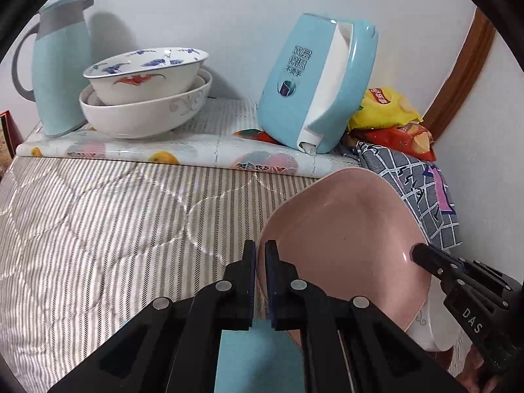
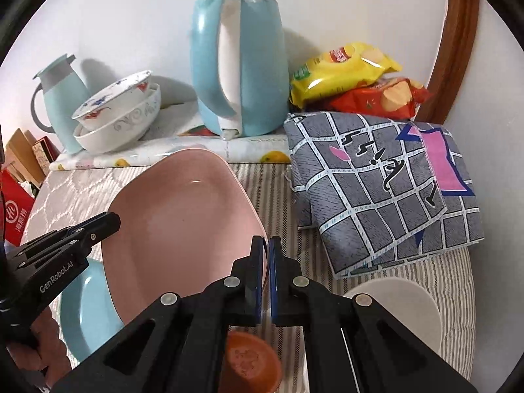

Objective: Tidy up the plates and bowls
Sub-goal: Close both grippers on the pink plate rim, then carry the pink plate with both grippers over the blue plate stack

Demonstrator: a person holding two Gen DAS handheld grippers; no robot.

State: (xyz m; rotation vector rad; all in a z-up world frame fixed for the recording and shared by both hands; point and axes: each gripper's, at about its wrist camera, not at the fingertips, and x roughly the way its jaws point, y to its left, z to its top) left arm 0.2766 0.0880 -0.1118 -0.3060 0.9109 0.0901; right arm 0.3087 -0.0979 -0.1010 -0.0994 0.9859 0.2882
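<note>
The pink plate (image 2: 177, 226) is the anchor here: it is lifted and tilted above the striped quilt (image 1: 98, 222), gripped on two opposite edges. The left gripper (image 1: 260, 258) has its two blue-padded fingers clenched on the plate's left rim, the rim sitting in the narrow slot between them. The right gripper (image 2: 266, 255) is likewise clamped on the plate's right rim, its pads nearly together with the edge between them.

Below the plate, towards the left gripper, a light blue plate (image 2: 85, 311) lies on the quilt, partly covered by the pink one. Nearer than the plate and under the right gripper sits a small red-brown bowl (image 2: 252, 363). To the plate's right, a white plate (image 2: 402, 308) rests flat on the quilt.

Beyond the plate on its right lies a folded grey checked cloth (image 2: 386, 190), and behind that two snack bags, a yellow one (image 2: 340, 68) on top of a red one (image 2: 383, 96).

Behind the plate runs a raised ledge with a fruit-print cover (image 1: 131, 147). On it, straight behind the plate, stands a light blue kettle (image 2: 242, 65). Farther left on the ledge two bowls are nested: a blue-and-red patterned bowl (image 1: 144, 75) inside a larger white bowl (image 1: 144, 114). At the far left, touching that stack, stands a light blue thermos jug (image 1: 62, 65) against the white wall.
</note>
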